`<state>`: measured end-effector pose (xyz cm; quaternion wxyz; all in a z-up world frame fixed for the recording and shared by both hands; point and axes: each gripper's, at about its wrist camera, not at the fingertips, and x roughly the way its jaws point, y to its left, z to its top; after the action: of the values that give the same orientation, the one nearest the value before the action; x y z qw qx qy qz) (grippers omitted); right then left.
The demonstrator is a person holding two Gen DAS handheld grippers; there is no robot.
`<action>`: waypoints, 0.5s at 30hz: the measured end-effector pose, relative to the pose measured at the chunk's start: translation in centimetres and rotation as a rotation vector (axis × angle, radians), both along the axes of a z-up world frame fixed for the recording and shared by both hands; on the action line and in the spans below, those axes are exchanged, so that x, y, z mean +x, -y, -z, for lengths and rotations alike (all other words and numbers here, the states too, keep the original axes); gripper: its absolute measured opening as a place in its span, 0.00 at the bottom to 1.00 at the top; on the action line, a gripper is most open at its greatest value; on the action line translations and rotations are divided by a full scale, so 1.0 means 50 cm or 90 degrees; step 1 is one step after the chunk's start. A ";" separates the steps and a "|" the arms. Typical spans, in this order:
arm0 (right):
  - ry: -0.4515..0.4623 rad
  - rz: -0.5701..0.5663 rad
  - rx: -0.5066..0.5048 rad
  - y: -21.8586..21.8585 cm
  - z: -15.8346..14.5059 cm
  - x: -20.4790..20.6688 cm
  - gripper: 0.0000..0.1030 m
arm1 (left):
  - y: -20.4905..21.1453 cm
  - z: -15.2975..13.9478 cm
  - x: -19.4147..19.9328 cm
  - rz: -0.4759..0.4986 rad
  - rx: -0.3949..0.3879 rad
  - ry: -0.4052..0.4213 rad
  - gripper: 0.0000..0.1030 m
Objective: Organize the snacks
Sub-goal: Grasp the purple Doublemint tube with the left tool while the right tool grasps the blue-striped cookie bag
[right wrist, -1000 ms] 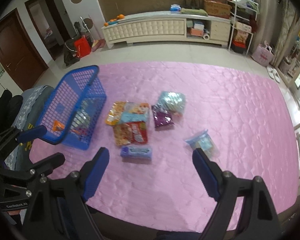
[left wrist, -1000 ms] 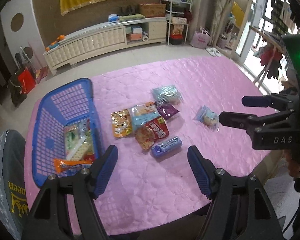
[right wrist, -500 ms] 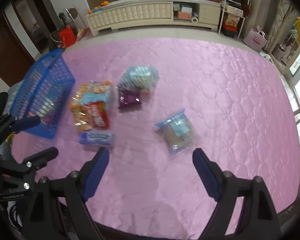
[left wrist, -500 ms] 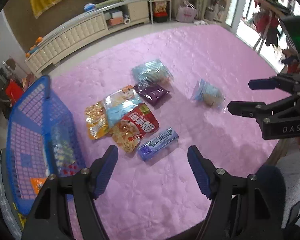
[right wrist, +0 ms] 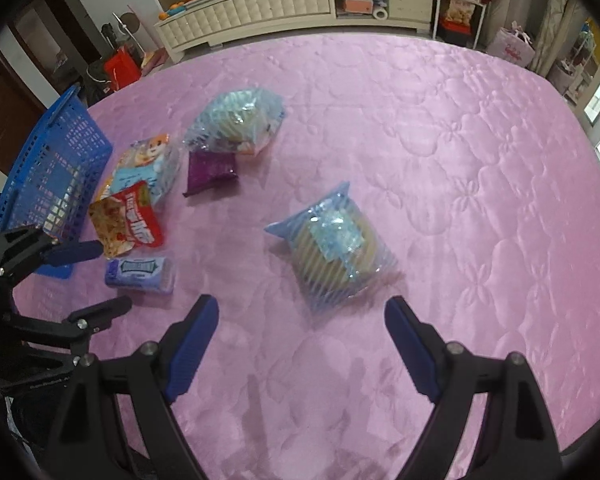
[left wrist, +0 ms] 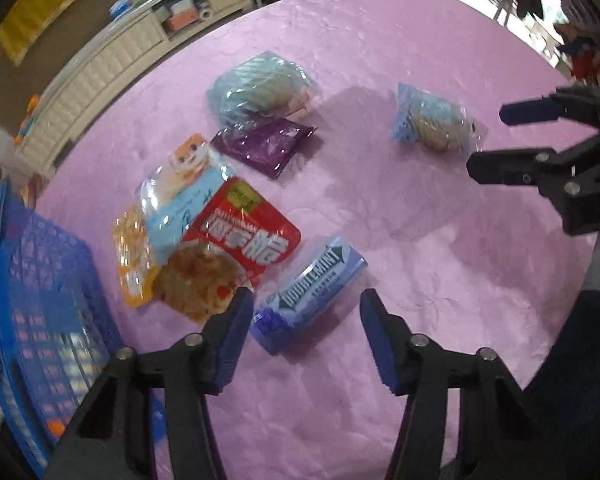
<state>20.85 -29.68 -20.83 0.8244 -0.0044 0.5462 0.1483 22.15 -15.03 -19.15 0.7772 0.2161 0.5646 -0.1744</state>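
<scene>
The left gripper [left wrist: 306, 316] points down at the pink quilted cover [left wrist: 380, 208]; its jaws have just been closing yet stand apart, and the blue Doublemint gum pack [left wrist: 310, 292] lies flat just past the fingertips, seemingly untouched, though the angle makes that hard to judge. The right gripper [right wrist: 302, 328] hangs with its jaws wide apart, empty, just short of the clear blue-striped bag of biscuits [right wrist: 334, 246]. Beyond the gum pack lie the red foil snack pouch [left wrist: 236, 240], a pale blue cartoon packet [left wrist: 180, 192] and an orange packet [left wrist: 134, 256], overlapping. Further off sit the purple sachet [left wrist: 264, 146] and another clear blue bag [left wrist: 260, 88]. The blue plastic mesh basket [left wrist: 32, 300] stands left.
</scene>
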 end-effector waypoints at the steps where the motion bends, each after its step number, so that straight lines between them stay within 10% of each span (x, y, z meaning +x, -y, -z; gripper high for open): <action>1: -0.002 0.001 0.004 0.003 0.002 0.002 0.85 | 0.001 0.005 0.006 0.001 0.003 -0.005 0.42; 15: 0.009 -0.026 0.001 0.007 -0.013 0.047 0.86 | -0.003 0.024 0.031 0.013 -0.035 -0.053 0.35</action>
<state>23.21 -30.03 -20.18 0.8250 -0.0160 0.5401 0.1654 23.71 -14.90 -20.34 0.7567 0.1928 0.5895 -0.2065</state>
